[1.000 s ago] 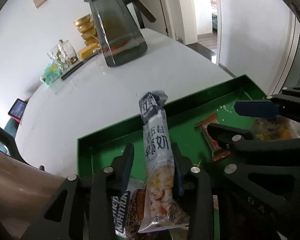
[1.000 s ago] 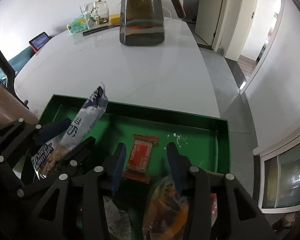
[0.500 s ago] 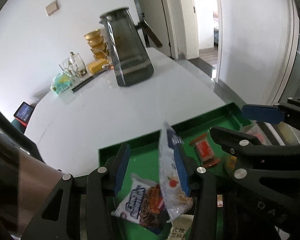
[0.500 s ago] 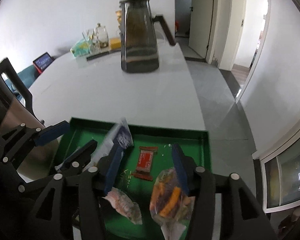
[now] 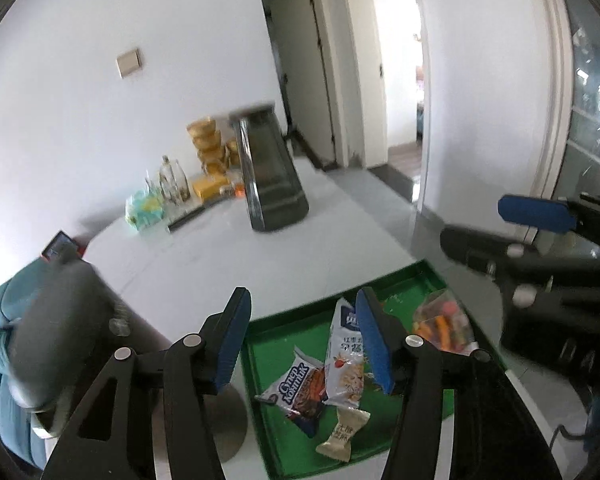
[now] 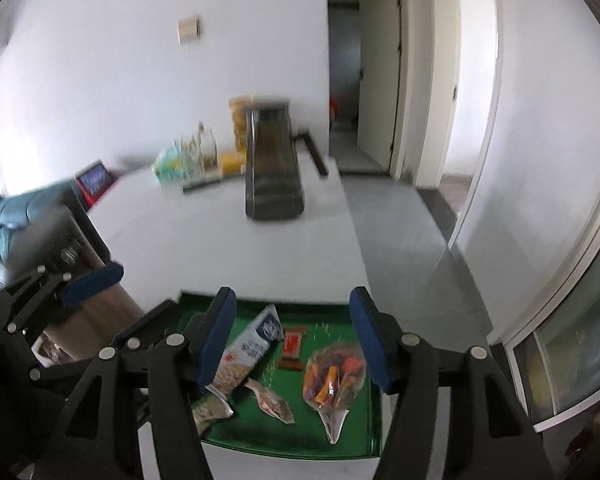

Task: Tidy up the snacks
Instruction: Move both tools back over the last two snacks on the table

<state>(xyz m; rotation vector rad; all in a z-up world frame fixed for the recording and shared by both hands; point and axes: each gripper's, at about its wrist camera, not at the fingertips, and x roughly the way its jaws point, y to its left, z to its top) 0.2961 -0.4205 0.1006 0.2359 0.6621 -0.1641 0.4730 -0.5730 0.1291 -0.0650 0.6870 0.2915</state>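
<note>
Left wrist view.
- Left tongs [image 5: 304, 340]: jaws spread apart, holding nothing, raised above the near end of the tray.
- Green tray [image 5: 260, 364]: on the white table [image 5: 228, 256], below and ahead of the left tongs; its raised rim likely serves to keep the snacks gathered.
- Long white oat packet [image 5: 346, 356]: lying flat in the tray, just under the right-hand finger [image 5: 374, 344] of the left tongs.
- Blue chocolate-bar wrapper [image 5: 298, 390]: touching the oat packet, partly beneath it.
- Small beige candy [image 5: 342, 434]: nearest the camera, at the oat packet's lower end.
- Clear bag of mixed sweets [image 5: 440, 322]: to the right of the left tongs, below the right tongs [image 5: 496, 228].
- Dark pitcher [image 5: 272, 184]: far ahead on the table (well apart from the tray).

Right wrist view.
- Right tongs [image 6: 294, 338]: jaws wide apart, empty, lifted over the tray [image 6: 260, 446].
- Bag of sweets [image 6: 334, 376]: just inside the right-hand finger, lying in the tray.
- Small red bar [image 6: 292, 346]: between the fingers, farther ahead.
- Oat packet [image 6: 246, 356]: beside the left-hand finger.
- Pinkish wrapper [image 6: 272, 402]: near centre.

Judgement: every snack in view lies inside the tray, so the sorting looks nearly done.
</note>
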